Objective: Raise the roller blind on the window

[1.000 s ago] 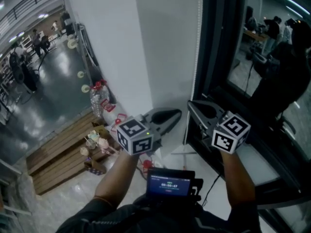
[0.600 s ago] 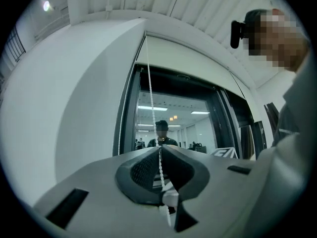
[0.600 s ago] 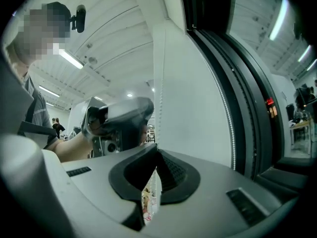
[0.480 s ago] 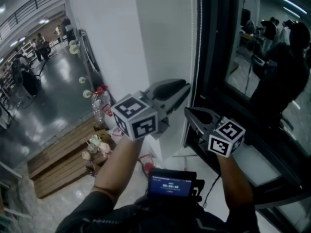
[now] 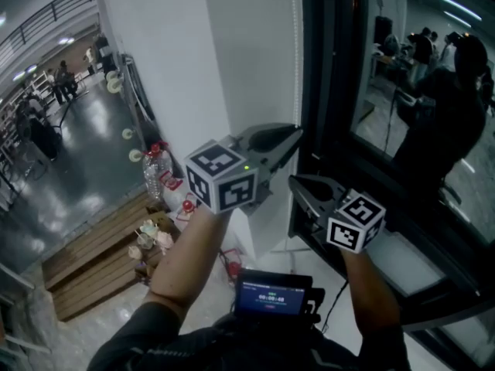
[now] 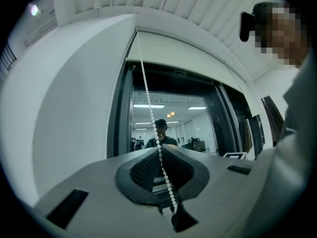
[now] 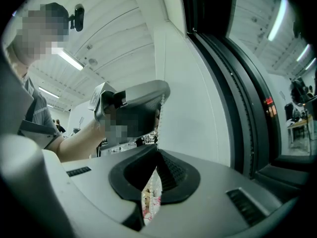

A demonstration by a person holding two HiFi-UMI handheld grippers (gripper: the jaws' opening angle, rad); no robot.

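Since 1 second ago the left gripper (image 5: 292, 134) has climbed from level with the right gripper (image 5: 295, 181) to above it. Its jaws have just been closing and now pinch the bead chain (image 6: 147, 90). The right gripper has kept its place by the window (image 5: 402, 91) frame, jaws pressed together on the same chain lower down, while the roller blind (image 6: 198, 53) shows as a white band across the window's top.

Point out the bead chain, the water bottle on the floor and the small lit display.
bead chain (image 6: 150, 101), left gripper view, on the stretch crossing the dark window opening.
water bottle (image 5: 155, 173), head view, on its clear body below the red cap.
small display (image 5: 271, 294), head view, on its lit screen face.
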